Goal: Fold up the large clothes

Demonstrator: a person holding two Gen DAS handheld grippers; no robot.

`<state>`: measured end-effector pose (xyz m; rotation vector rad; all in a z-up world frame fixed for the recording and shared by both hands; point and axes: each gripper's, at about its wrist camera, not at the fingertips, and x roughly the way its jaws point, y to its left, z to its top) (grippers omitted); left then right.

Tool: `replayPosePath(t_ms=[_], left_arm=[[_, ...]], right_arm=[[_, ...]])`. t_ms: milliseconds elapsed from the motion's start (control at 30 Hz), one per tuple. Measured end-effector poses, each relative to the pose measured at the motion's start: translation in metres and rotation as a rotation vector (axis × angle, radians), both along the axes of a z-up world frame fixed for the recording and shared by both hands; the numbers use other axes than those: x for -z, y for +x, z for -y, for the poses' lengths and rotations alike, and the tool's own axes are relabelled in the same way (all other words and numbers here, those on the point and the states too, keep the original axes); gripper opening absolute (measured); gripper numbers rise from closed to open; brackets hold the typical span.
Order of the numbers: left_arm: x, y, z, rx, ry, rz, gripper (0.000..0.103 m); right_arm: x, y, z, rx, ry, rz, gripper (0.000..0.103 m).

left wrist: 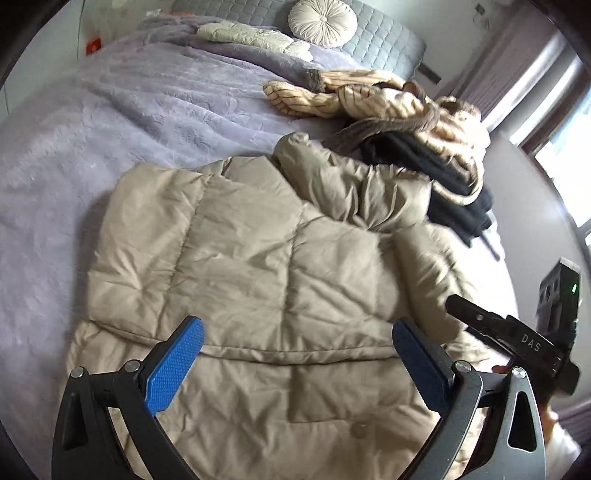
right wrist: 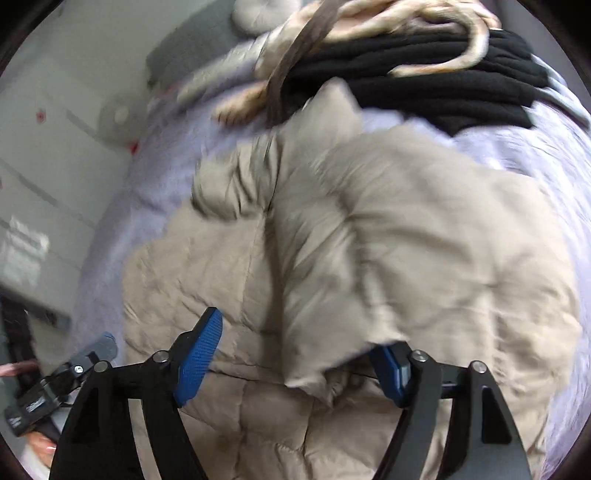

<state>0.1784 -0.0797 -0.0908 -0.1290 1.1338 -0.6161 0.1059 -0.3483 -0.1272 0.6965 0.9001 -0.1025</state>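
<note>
A large beige quilted puffer jacket lies spread on the lilac bed cover, its left part folded over and a sleeve bunched at its upper right. My left gripper hovers above its lower part, open and empty, blue pads wide apart. In the right wrist view the same jacket fills the frame, blurred. My right gripper is open just over it; a fold of fabric covers the tip of the right finger. The right gripper's side also shows at the left wrist view's right edge.
A pile of striped cream and black clothes lies beyond the jacket, also in the right wrist view. A round cushion and a grey headboard are at the bed's far end. The lilac cover stretches left. A window is at right.
</note>
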Motion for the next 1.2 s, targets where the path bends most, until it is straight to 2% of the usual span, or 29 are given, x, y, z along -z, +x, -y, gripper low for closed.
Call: replayPosePath(t_ms=[167,200,233,300,333,400,533,667,733,767,800,833,900,1000,1100,1200], left_arm=[[0.0,0.01,-0.005,-0.023,-0.014,-0.026,0.102],[0.0,0.01,-0.006,-0.029,-0.012,-0.029,0.102],[0.001,0.011,-0.008,-0.037,-0.006,-0.032,0.102],[0.004,0.012,-0.009,-0.047,0.02,-0.028,0.102],[0.005,0.013,-0.008,-0.055,0.06,-0.018,0.102],[0.008,0.013,-0.008,-0.054,0.106,0.005,0.102],[0.01,0.016,-0.012,-0.05,0.17,0.034,0.102],[0.009,0.023,-0.023,-0.074,0.183,0.043,0.102],[0.009,0.026,-0.03,-0.091,0.179,0.036,0.102],[0.009,0.028,-0.033,-0.095,0.177,0.033,0.102],[0.009,0.028,-0.034,-0.098,0.172,0.03,0.102],[0.009,0.029,-0.035,-0.096,0.163,0.024,0.102],[0.011,0.029,-0.033,-0.076,0.142,0.008,0.102],[0.013,0.027,-0.022,-0.023,0.102,-0.015,0.102],[0.021,0.026,-0.006,0.028,0.056,-0.055,0.102],[0.041,0.029,0.013,0.061,0.051,-0.124,0.102]], right_arm=[[0.01,-0.011,0.038,0.216,0.18,0.037,0.079],[0.014,-0.01,0.043,0.242,0.2,0.035,0.075],[0.015,-0.009,0.045,0.255,0.216,0.042,0.067],[0.014,-0.004,0.044,0.251,0.229,0.052,0.017],[0.007,0.003,0.039,0.231,0.214,0.067,0.015],[-0.01,0.019,0.021,0.145,0.119,0.103,0.014],[-0.04,0.058,-0.046,-0.126,-0.077,0.136,0.014],[-0.03,0.073,-0.107,-0.344,-0.209,0.055,0.019],[-0.017,0.076,-0.124,-0.403,-0.247,-0.009,0.034],[-0.011,0.073,-0.129,-0.419,-0.261,-0.034,0.051],[-0.008,0.069,-0.13,-0.422,-0.271,-0.048,0.069],[-0.008,0.063,-0.128,-0.418,-0.269,-0.047,0.072],[-0.011,0.049,-0.115,-0.398,-0.233,-0.047,0.072],[-0.011,0.021,-0.075,-0.294,-0.149,-0.075,0.072],[-0.001,-0.011,-0.016,-0.132,-0.015,-0.119,0.072],[0.013,-0.045,0.039,0.059,0.143,-0.137,0.072]])
